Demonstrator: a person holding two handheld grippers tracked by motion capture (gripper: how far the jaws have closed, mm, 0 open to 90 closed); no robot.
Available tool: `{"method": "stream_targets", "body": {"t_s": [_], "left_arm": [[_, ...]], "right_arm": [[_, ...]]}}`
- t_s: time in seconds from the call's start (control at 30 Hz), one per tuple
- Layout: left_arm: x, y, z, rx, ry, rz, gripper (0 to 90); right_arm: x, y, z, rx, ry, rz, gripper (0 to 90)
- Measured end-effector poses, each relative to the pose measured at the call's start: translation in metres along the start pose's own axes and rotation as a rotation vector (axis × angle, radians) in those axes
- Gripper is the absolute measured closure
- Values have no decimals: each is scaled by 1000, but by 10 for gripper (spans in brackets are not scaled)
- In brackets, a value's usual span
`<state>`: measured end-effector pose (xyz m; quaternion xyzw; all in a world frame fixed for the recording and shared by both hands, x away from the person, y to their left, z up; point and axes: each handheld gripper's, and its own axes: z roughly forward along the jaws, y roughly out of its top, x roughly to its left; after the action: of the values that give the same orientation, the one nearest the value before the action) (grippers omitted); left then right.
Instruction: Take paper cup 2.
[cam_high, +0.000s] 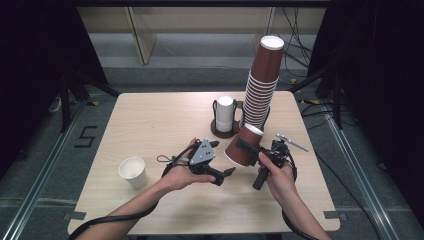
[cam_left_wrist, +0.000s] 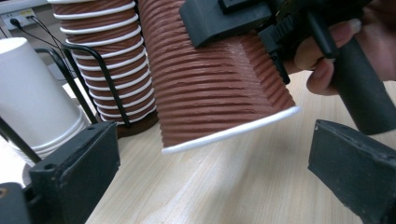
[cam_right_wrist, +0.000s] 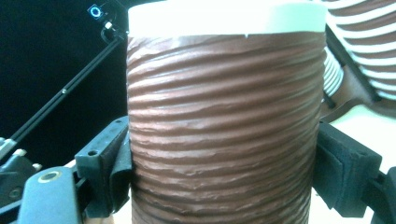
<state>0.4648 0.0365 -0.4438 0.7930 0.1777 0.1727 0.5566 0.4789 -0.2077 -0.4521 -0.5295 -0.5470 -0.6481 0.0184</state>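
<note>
Though unlabelled, gripper-clamped brown cup

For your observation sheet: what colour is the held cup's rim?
White, on the ribbed brown cup; clearest in the left gripper view.

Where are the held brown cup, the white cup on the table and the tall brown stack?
Held brown cup (cam_high: 244, 145), high view, ribbed side.
White cup (cam_high: 133, 171), high view, outer wall.
Brown stack (cam_high: 261, 95), high view, ribbed rims at mid-height.

A rack is standing near the table's far edge, holding a short cup stack left of a tall cup stack. A tilted cup is sitting in front of them, and a single cup is standing well apart to the left.
</note>
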Motion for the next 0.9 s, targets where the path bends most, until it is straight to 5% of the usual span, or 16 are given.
{"method": "stream_targets", "body": {"t_s": [0.1, 0.43, 0.9], "left_arm": [[-2, -1, 4, 5, -10, -7, 11], [-5, 0, 13, -7, -42, -54, 0], [-5, -2, 26, 15, -31, -69, 0]], "right_arm": [[3, -2, 0, 5, 1, 44, 180], [3, -6, 1, 1, 2, 26, 181], [6, -14, 6, 18, 11, 32, 181]]}}
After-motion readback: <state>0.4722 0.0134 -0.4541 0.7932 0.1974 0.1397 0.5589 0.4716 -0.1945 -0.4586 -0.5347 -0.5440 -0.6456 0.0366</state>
